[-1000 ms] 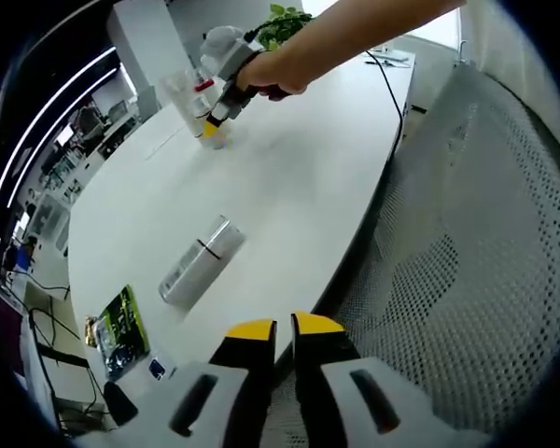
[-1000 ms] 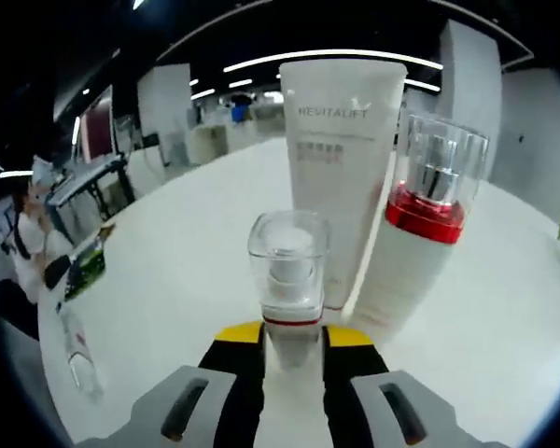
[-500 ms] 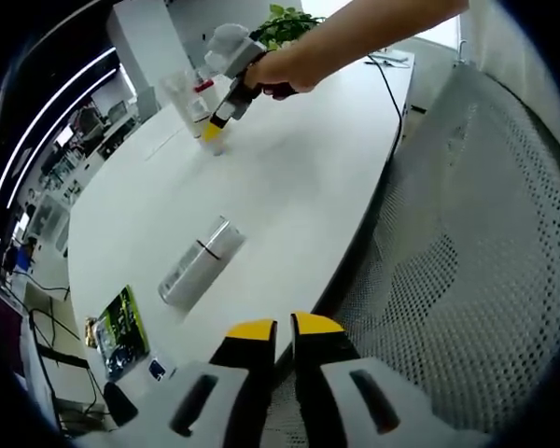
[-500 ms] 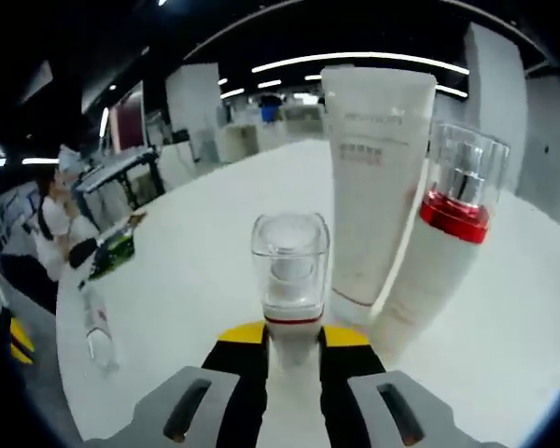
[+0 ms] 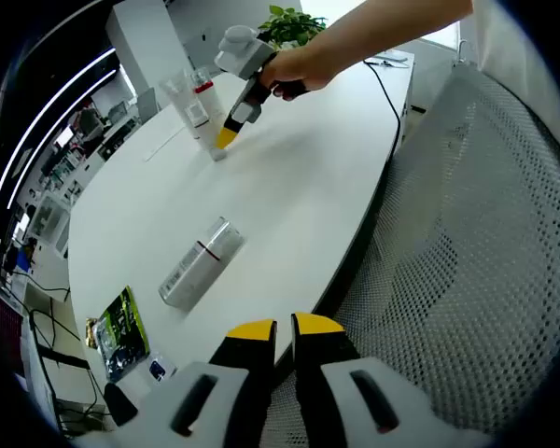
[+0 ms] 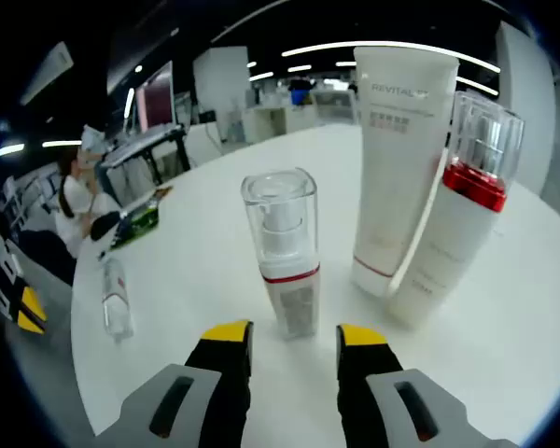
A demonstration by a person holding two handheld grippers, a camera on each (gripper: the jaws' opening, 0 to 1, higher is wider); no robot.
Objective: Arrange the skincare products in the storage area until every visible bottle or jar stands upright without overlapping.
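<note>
In the right gripper view a small pump bottle with a clear cap and red band stands upright on the white table, just ahead of my open right gripper and free of its jaws. Behind it stand a white tube and a white bottle with a red collar, close together. A clear bottle lies on its side at the left. In the left gripper view that lying bottle is mid-table. A hand holds the right gripper by the far bottles. My left gripper is shut and empty, at the table's near edge.
A grey mesh chair takes up the right of the left gripper view. A green packet lies near the table's edge, and a black cable and a plant are at the far end. A person sits beyond the table.
My right gripper has opened, let go of the small pump bottle and drawn back a little; the bottle stays standing. The left gripper has not moved.
</note>
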